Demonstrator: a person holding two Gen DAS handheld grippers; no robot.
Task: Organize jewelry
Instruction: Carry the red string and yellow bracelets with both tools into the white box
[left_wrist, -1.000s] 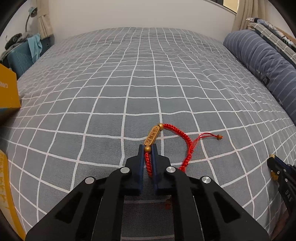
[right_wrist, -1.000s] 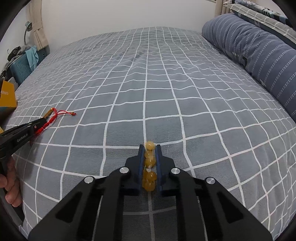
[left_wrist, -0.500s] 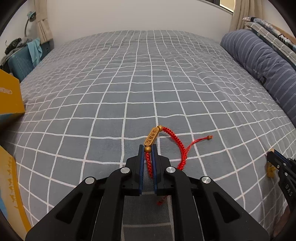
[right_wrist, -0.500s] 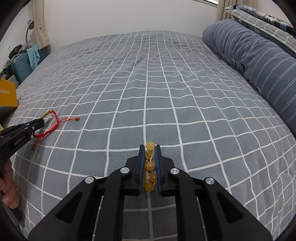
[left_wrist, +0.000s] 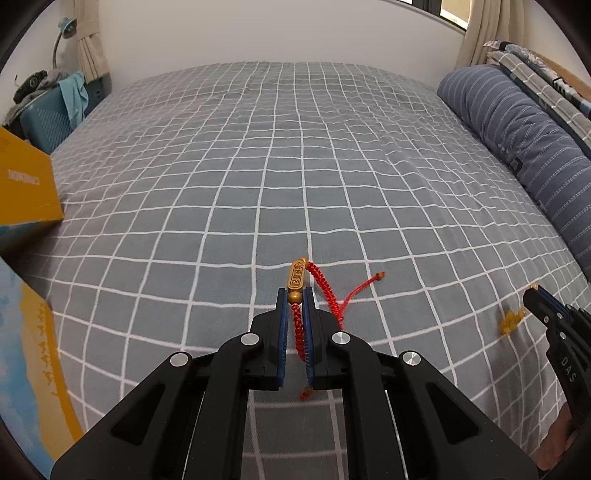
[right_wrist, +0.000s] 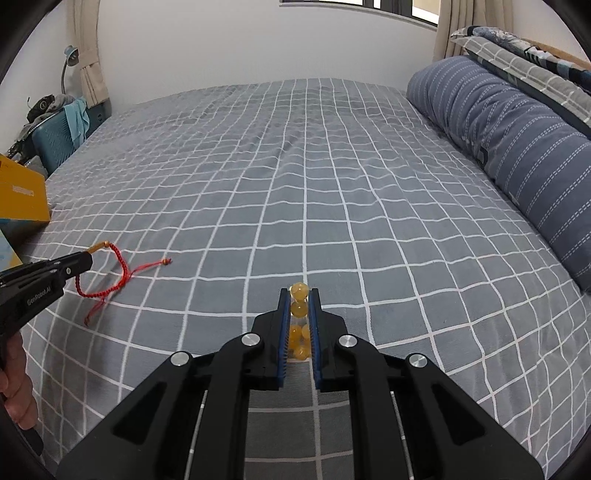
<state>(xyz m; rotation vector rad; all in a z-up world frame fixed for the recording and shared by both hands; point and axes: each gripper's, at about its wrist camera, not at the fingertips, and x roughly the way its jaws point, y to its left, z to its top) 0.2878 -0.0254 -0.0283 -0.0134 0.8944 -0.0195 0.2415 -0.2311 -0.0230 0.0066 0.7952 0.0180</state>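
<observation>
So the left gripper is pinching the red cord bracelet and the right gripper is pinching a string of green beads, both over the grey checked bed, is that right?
Not quite: the beads are yellow-amber, not green. The right wrist view shows the right gripper shut on the amber bead bracelet. The rest holds: the left gripper pinches the red cord bracelet, both over the grey checked bed.

"GenRobot.AI" on left tool (right_wrist: 88, 258); "DAS" on right tool (left_wrist: 533, 295).
</observation>
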